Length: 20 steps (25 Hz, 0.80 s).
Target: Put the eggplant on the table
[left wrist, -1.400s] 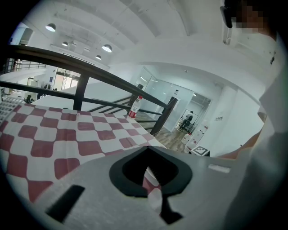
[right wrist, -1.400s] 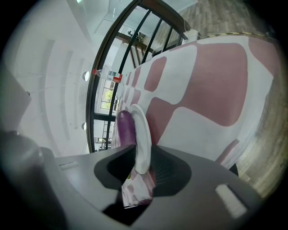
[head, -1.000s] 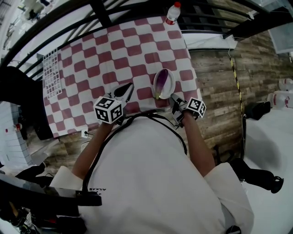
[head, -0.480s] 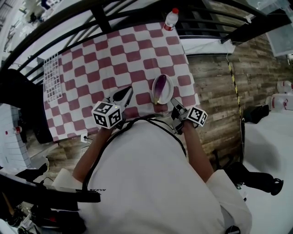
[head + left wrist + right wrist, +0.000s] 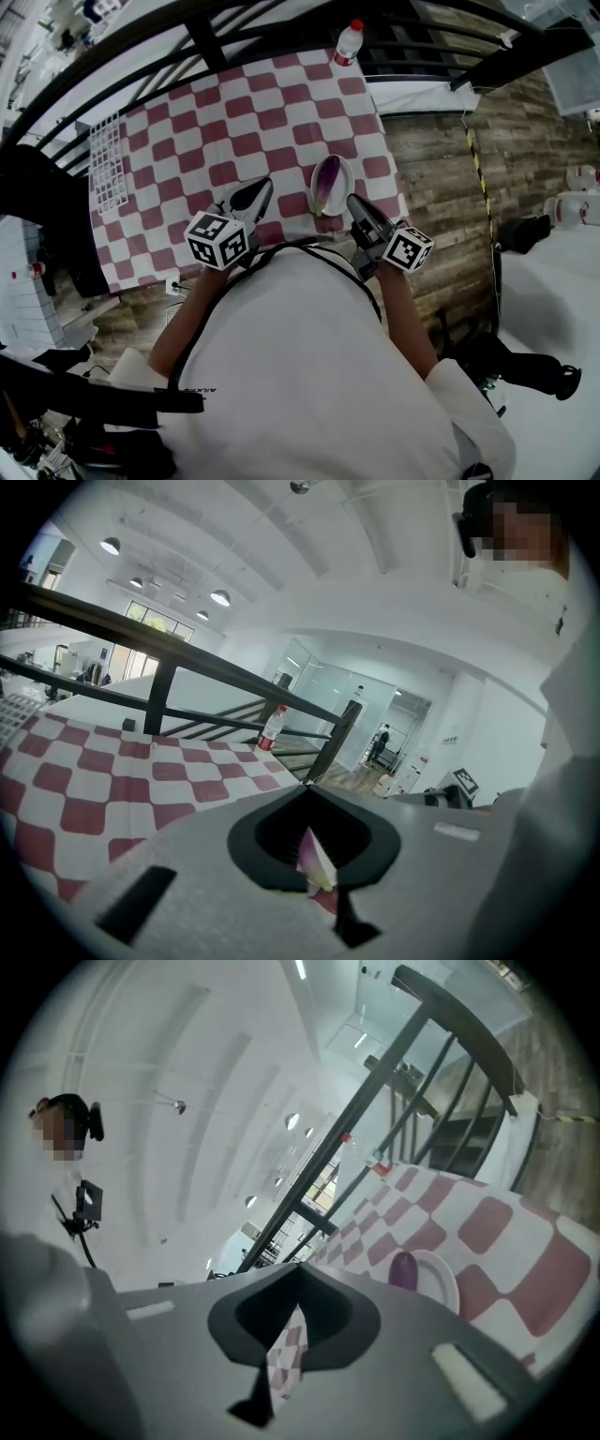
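A purple eggplant point(image 5: 324, 183) lies on a white plate point(image 5: 347, 176) near the front right of the table, which is covered by a red-and-white checked cloth point(image 5: 234, 112). My right gripper point(image 5: 353, 200) hangs just right of and in front of the plate, raised off the cloth. It is shut with nothing in it. In the right gripper view the eggplant point(image 5: 403, 1269) and plate point(image 5: 442, 1283) sit ahead, to the right of the closed tips point(image 5: 300, 1267). My left gripper point(image 5: 266, 185) is left of the plate, shut and empty, and its tips point(image 5: 307, 789) meet.
A clear bottle with a red cap point(image 5: 348, 39) stands at the table's far right corner, also visible as the bottle point(image 5: 271, 728). A white wire rack point(image 5: 106, 164) lies at the left edge. Black railings run behind the table, and wood floor lies to the right.
My right gripper has risen from beside the plate's front edge and rolled, so its marker cube looks larger. The left gripper has lifted slightly. The eggplant stays on the plate.
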Motion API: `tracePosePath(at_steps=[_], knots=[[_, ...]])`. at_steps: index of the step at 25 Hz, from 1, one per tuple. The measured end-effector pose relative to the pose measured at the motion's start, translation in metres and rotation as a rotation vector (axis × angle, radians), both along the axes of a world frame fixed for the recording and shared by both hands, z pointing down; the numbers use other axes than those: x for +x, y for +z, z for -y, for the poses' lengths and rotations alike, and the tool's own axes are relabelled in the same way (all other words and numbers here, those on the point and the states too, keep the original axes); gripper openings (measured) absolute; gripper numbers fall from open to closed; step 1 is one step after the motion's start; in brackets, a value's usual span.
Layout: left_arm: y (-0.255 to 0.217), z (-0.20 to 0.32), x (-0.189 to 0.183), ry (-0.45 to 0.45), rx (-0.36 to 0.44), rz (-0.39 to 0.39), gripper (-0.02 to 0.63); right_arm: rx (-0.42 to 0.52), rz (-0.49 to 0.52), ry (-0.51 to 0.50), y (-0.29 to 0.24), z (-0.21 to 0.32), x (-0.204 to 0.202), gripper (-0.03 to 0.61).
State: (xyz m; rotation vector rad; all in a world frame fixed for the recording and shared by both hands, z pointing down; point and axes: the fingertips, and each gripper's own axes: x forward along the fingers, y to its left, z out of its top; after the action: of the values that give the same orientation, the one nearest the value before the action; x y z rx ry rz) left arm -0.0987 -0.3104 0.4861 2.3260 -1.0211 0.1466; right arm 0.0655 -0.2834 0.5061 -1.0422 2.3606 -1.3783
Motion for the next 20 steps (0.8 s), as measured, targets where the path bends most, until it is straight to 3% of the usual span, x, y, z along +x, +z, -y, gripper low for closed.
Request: tracePosePath(at_steps=[8,20], knots=[[-0.006,-0.003,-0.003,-0.004,0.004,-0.005,0.000,0.150,-0.180,-0.019,-0.029,-0.005,-0.001,0.006],[-0.003,-0.001,0.001,0.011,0.002,0.000,0.000,0.141,-0.264,-0.007,-0.015,-0.008,0.009,0.006]])
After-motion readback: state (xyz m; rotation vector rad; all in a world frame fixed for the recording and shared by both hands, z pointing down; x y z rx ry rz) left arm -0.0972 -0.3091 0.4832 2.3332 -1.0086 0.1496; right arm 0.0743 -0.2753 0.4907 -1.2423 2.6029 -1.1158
